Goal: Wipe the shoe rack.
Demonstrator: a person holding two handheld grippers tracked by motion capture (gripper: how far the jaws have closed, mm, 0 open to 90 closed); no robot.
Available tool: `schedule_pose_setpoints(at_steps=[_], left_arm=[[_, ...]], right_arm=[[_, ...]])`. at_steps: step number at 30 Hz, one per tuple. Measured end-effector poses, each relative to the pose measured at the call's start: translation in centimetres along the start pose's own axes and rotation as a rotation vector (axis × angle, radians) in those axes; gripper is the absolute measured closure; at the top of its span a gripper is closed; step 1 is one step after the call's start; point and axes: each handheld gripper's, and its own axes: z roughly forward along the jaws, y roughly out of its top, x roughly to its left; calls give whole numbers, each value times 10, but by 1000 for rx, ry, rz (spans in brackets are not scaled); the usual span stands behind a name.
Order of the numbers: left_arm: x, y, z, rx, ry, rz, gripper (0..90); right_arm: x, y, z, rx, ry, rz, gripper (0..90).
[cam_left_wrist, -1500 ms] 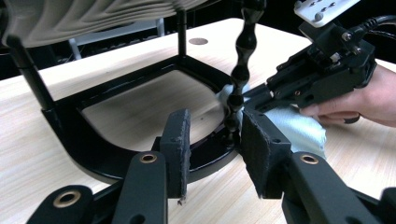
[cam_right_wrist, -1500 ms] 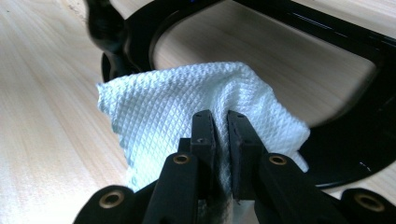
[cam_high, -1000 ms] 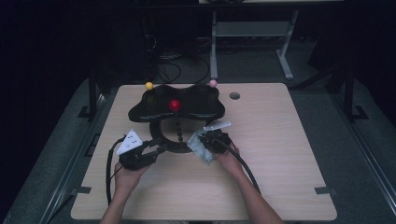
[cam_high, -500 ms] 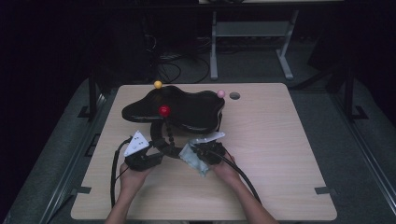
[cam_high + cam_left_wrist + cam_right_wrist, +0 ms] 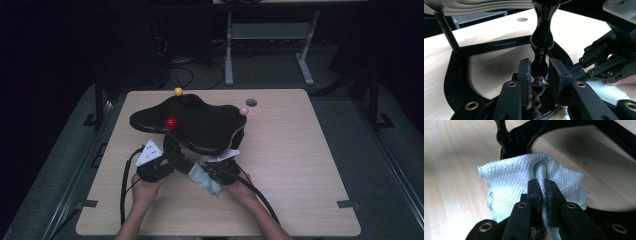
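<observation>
A black stand with a wavy top plate (image 5: pixel 200 122) sits on the wooden table, with a red ball (image 5: pixel 171 122), a yellow ball (image 5: pixel 178 91) and a pink ball (image 5: pixel 244 110) on it. My left gripper (image 5: pixel 539 68) has just been closing its jaws, and the pads now press on the stand's turned black post (image 5: pixel 541 42). From above, that left gripper (image 5: pixel 167 162) reaches under the plate. My right gripper (image 5: pixel 542 187) is shut on a pale blue cloth (image 5: pixel 511 180), held against the stand's base ring (image 5: pixel 614 135). From above, the cloth (image 5: pixel 205 180) hangs beside the right gripper (image 5: pixel 212 170).
The table has a round hole (image 5: pixel 251 102) near its far edge, right of the stand. Bare wood stretches to the right (image 5: pixel 300 160). Cables trail from both grippers toward the near edge. A metal frame (image 5: pixel 230 50) stands on the dark floor behind.
The stand's top plate has shifted left and nearer, with the red ball moving along. My right gripper has carried the cloth leftward to the stand's base. The left hand has barely moved.
</observation>
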Motion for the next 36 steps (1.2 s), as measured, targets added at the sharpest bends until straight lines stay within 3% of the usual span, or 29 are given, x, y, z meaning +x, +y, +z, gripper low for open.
schedule_pose_setpoints(at_steps=[1, 2, 5, 8, 10, 11, 12, 13, 14, 15, 19, 20, 23, 25, 27, 30, 33, 36], left_arm=[[-1, 0, 0, -1, 5, 2, 745], [-1, 0, 1, -2, 6, -5, 745], [-3, -2, 0, -15, 19, 4, 754], [-4, -2, -1, -15, 18, 12, 755], [-5, -3, -1, -16, 9, 7, 756], [-6, -3, -1, -17, 5, 12, 756], [-7, -3, -1, -18, 3, 18, 756], [-8, -3, -1, -20, 0, 12, 756], [-9, -3, -1, -22, -1, 13, 756], [-9, -3, -1, -20, 3, 17, 756], [-10, -4, -1, -26, 2, 3, 756], [-10, -4, -1, -25, -1, 5, 756], [-12, -3, 0, -23, -3, 21, 757], [-14, -3, 0, -26, -5, 17, 756], [-15, -3, 1, -27, -5, 23, 756], [-17, -3, 3, -30, -7, 14, 756], [-17, -2, 4, -29, -9, 19, 757], [-17, -3, 3, -31, -9, 18, 756]], right_arm=[[-1, 0, 0, -5, -2, -5, 823], [-1, 0, -2, 15, -38, 18, 822], [2, -1, 0, -5, -37, 20, 820], [8, 2, 4, -30, 17, 37, 814], [9, 3, 4, -27, 6, 14, 814], [8, 2, 3, -21, 4, 27, 814], [5, 1, 2, -13, -23, 26, 814], [0, -2, -1, 8, -87, 1, 814], [0, -3, -2, -1, -69, 55, 813], [-1, -4, -2, -9, -66, 68, 813], [11, -1, 2, -51, 8, 26, 798], [14, 0, 3, -49, 2, -3, 798], [9, -1, 1, -34, -20, -17, 805], [1, -4, -2, -15, -60, 12, 810], [0, -6, -4, -15, -66, 34, 813], [11, -1, 0, -37, -26, 19, 811], [21, 4, 5, -39, -11, -38, 813], [10, 0, 1, -36, -42, -33, 812]])
